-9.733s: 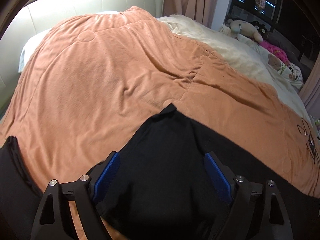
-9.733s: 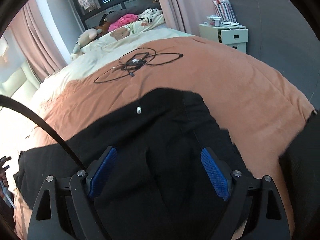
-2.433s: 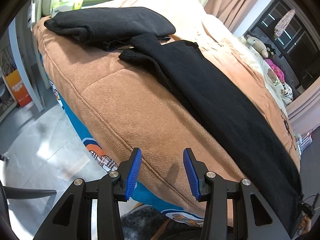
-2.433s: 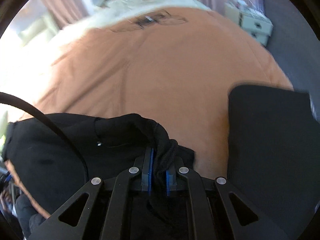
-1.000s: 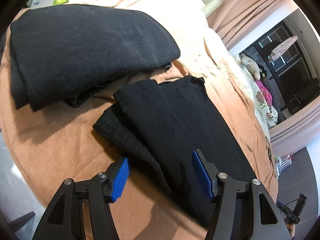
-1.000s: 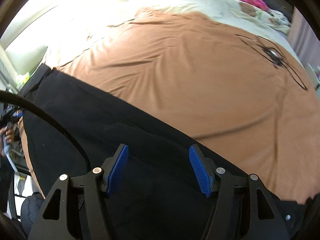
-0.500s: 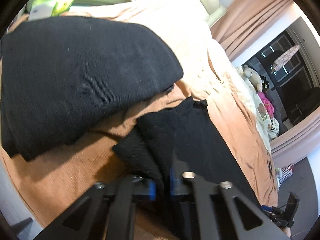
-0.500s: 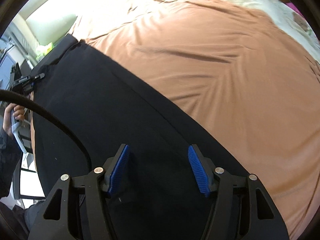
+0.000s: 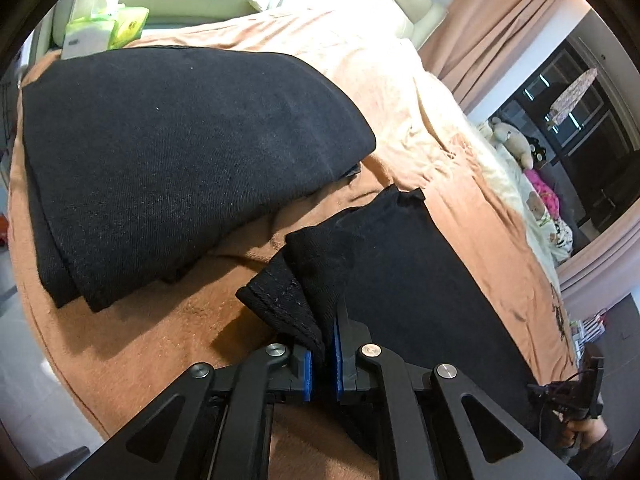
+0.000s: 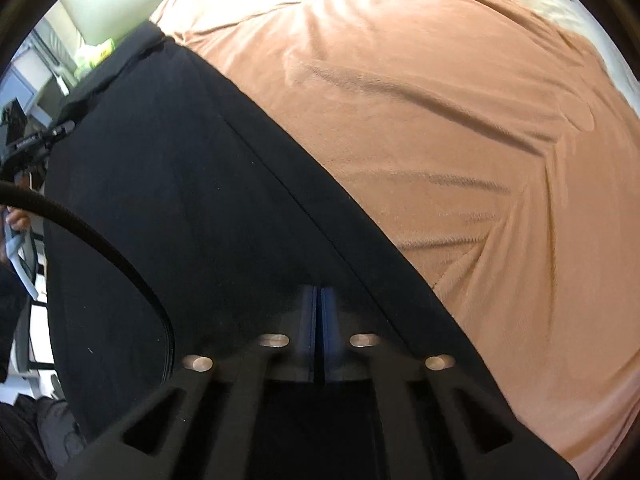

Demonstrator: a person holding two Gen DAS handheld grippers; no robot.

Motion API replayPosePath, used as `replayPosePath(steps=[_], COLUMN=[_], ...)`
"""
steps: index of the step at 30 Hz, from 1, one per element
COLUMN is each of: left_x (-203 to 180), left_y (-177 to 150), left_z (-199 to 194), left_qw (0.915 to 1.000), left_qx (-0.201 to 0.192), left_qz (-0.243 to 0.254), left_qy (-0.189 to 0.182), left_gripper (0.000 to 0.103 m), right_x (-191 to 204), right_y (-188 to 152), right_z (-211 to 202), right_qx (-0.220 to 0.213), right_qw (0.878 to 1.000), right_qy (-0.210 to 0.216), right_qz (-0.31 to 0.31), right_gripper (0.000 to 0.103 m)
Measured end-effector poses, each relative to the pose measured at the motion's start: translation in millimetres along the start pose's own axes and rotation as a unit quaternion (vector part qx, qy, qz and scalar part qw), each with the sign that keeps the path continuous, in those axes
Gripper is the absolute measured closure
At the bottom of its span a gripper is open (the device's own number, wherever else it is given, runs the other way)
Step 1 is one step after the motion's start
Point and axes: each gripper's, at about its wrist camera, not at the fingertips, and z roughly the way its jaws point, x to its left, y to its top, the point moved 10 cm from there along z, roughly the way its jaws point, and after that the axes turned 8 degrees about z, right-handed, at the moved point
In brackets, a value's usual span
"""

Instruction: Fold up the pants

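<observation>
Right gripper (image 10: 319, 312) pads meet over pants (image 10: 180, 200) (grip unclear, blurred).

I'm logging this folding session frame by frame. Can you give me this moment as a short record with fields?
surface: bed with orange blanket
garment in work: black pants, laid out long on the blanket
left gripper: shut on the pants' hem end, which is lifted off the blanket
right gripper: shut, over the pants; grasp not visible
nearby: folded black garments, tissue pack
</observation>
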Motion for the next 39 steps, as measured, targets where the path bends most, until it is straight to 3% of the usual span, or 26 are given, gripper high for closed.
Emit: replayPosePath(steps=[3,7,9,13,17,19,21,23,28,33,39], left_x=[-2.5,-2.4,-3.2,-5.2,-5.7,-6.3,-6.5,-6.1,-5.7,-5.1,-5.5], left_y=[-1.3,-6.1,-8.2,-13.1,-13.9,-12.2,-11.0,-11.2,-11.9,-10.6,-11.3], left_z=[-1.0,0.9,2.0,6.0,6.3,5.4,6.0,7.6,8.3,8.2,13.6], left_qw=[0.9999,0.9999,0.9999,0.9998,0.9997,0.9998,0.9998,0.9998,0.9998,0.9998,0.9996], left_qx=[0.005,0.012,0.013,0.019,0.022,0.020,0.020,0.020,0.017,0.013,0.021], left_qz=[0.010,0.007,0.007,0.001,0.002,0.005,0.005,0.002,0.001,-0.003,0.009], left_qy=[0.005,0.001,0.001,-0.002,-0.004,-0.006,-0.008,-0.010,-0.012,-0.016,-0.014], left_gripper=[0.093,0.069,0.065,0.059,0.058,0.058,0.058,0.058,0.057,0.057,0.057], right_x=[8.6,13.4,19.3,21.6,24.9,32.9,51.2,67.5,108.3,152.5,177.8], right_y=[5.6,28.0,34.7,39.2,39.0,50.7,63.0,74.1,100.3,125.4,150.5], right_z=[-5.2,-25.1,-24.5,13.8,47.6,42.8,35.5,35.2,59.5,104.0,149.4], right_qx=[-0.007,-0.048,-0.051,-0.026,0.007,-0.013,-0.038,-0.054,-0.067,-0.048,-0.027], right_qw=[0.999,0.997,0.995,0.988,0.987,0.990,0.995,0.997,0.997,0.997,0.995], right_qy=[-0.031,-0.061,-0.077,-0.140,-0.154,-0.141,-0.088,-0.054,-0.018,-0.007,-0.009], right_qz=[-0.027,-0.026,-0.039,-0.060,-0.043,-0.026,-0.016,-0.012,-0.021,-0.064,-0.097], right_gripper=[0.103,0.103,0.103,0.103,0.103,0.101,0.087,0.053,0.051,0.051,0.063])
